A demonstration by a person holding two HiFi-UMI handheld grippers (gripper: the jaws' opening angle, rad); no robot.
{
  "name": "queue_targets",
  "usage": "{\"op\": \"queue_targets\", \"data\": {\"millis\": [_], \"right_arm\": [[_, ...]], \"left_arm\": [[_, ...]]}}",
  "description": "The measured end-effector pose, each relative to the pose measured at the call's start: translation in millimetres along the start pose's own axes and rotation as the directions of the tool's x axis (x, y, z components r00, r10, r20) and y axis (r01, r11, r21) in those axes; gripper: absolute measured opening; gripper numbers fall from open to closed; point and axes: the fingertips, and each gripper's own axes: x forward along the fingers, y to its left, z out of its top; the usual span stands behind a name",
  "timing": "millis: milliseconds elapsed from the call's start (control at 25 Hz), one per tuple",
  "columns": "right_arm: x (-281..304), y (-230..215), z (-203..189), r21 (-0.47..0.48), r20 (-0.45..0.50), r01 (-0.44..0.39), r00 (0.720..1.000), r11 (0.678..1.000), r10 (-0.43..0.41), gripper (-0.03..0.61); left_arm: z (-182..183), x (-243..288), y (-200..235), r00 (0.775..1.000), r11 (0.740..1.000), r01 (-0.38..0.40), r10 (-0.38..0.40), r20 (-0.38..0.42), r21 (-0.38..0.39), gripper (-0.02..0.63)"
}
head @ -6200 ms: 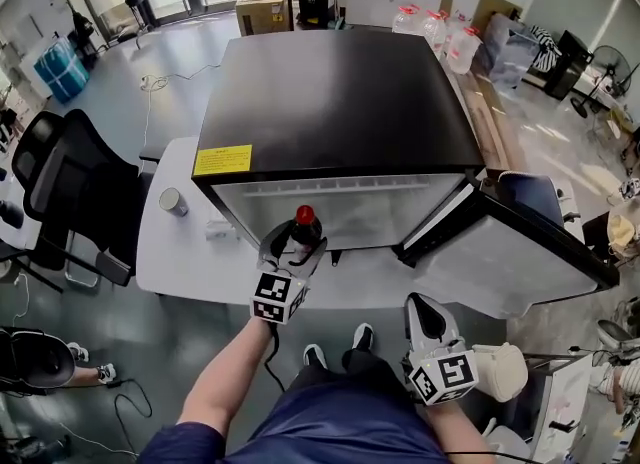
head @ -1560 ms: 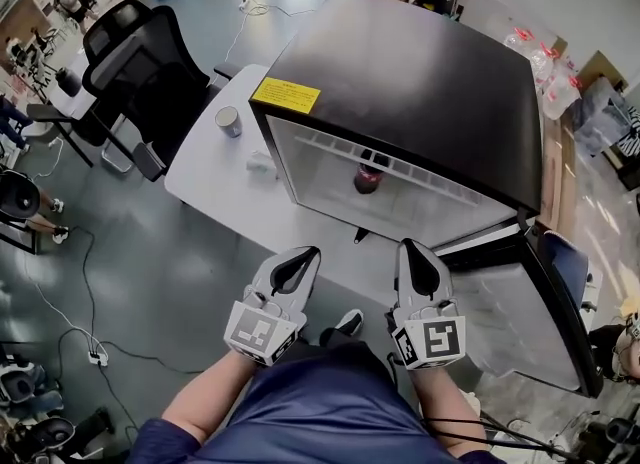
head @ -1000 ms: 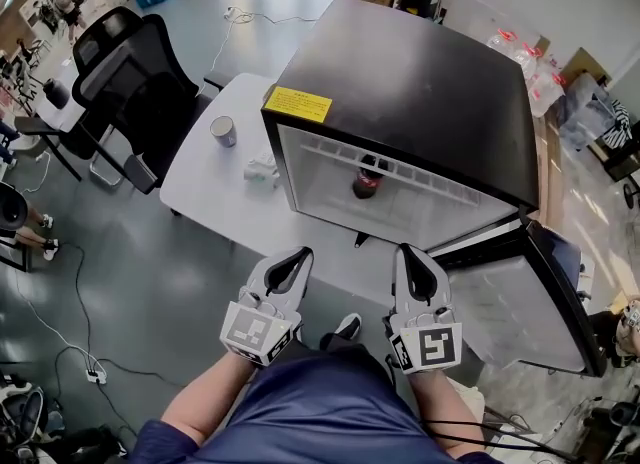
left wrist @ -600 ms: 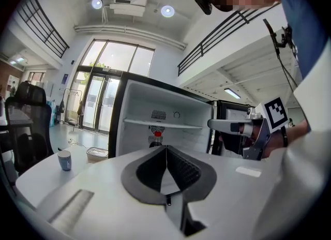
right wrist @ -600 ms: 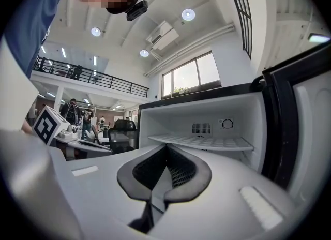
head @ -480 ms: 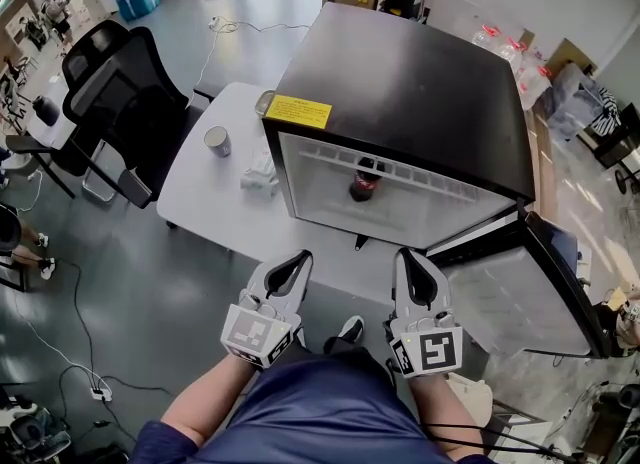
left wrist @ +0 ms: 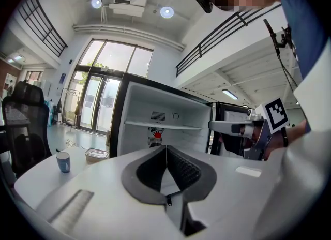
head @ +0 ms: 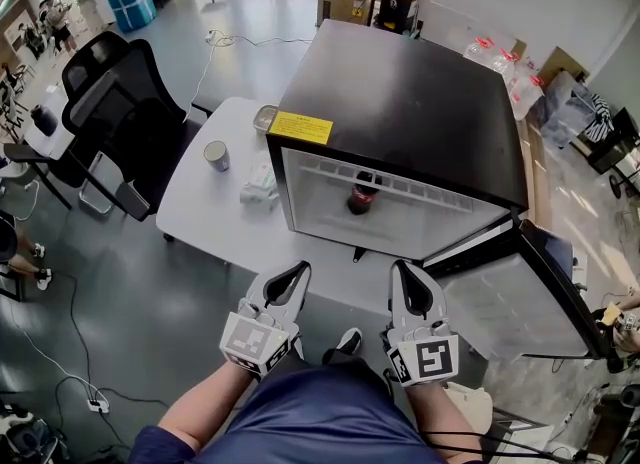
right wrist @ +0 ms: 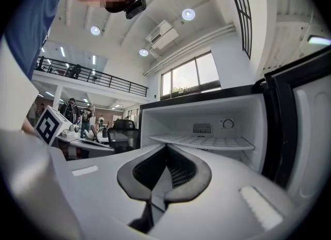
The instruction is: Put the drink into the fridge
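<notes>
The left claw (head: 297,273) is hovering at 7 o'clock in the head view, with its jaws pressing together on nothing and its tips pointing toward 1 o'clock. The right claw (head: 404,270) is hovering near it at 5 o'clock, likewise closed and empty, and is pointing toward 12. The left forearm (head: 195,407) and right forearm (head: 442,434) are angling in from 6 o'clock.

Drink bottle (left wrist: 156,136) below its cap behind the left claw (left wrist: 165,148); print on yellow sticker (head: 301,128) illegibly small
</notes>
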Motion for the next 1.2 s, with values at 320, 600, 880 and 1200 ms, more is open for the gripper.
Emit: {"op": "queue_targets", "data": {"millis": [320, 600, 880, 1200], "right_arm": [[-2.0, 0.8, -0.5, 0.0, -0.006, -0.001, 1.0, 1.0, 0.001, 0.006], [-5.6, -0.8, -3.2, 0.0, -0.014, -0.01, 1.0, 1.0, 0.01, 0.005], [-6.1, -5.8, -4.1, 0.005, -0.011, -0.011, 1.0, 1.0, 0.011, 0.005], [-6.4, -11.8, -8.0, 0.011, -0.015, -0.028, 0.999, 1.0, 0.028, 0.005]], "left_arm": [[-0.8, 0.2, -3.0, 1.0, 1.0, 0.015, -0.015, -0.003, 0.007, 0.006], [-3.1, 5.6, -5.8, 1.0, 1.0, 0.019, -0.019, -0.006, 0.007, 0.006], [-2.7, 9.0, -9.5, 1.0, 1.0, 0.017, -0.017, 0.001, 0.002, 0.006], [-8.3, 13.7, -11.9, 1.0, 1.0, -0.007, 0.007, -0.002, 0.002, 0.006]]}}
